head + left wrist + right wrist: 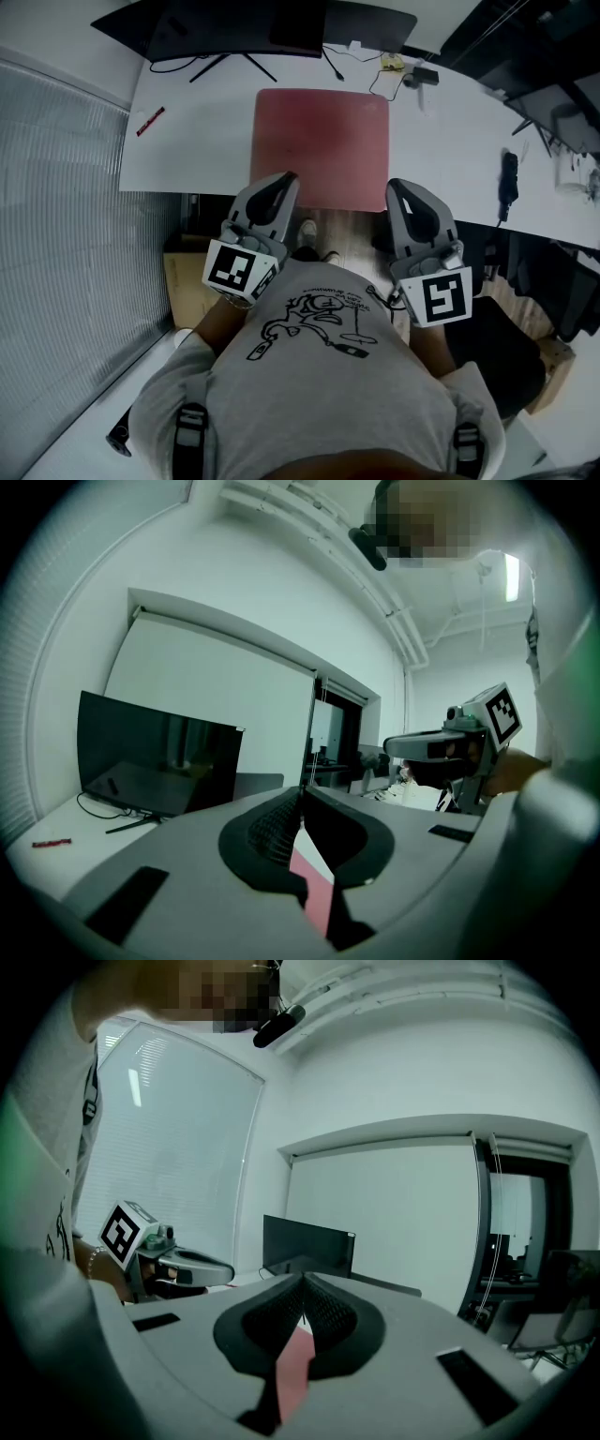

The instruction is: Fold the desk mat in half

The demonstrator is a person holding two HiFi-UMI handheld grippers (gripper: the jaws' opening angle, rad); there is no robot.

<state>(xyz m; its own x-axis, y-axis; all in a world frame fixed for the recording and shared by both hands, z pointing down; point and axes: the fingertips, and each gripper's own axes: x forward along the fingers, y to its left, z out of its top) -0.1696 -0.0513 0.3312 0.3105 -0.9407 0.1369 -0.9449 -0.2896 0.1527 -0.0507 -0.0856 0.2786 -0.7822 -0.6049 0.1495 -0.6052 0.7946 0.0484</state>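
Observation:
The pink desk mat (323, 141) lies flat on the white table (197, 150), its near edge at the table's front. My left gripper (288, 178) is at the mat's near left corner and my right gripper (395, 185) at its near right corner. Both point almost level toward the mat. In the left gripper view the jaws (302, 795) meet tip to tip, with a strip of the mat (316, 888) showing through the gap below them. The right gripper view shows the same: jaws (303, 1284) closed, the mat (292, 1371) below. I see nothing pinched between either pair.
A dark monitor (248, 23) stands at the table's far edge, with cables (375, 75) and a small device behind the mat. A red pen (150, 121) lies at far left, a black object (508, 180) at right. A cardboard box (186, 281) sits under the table.

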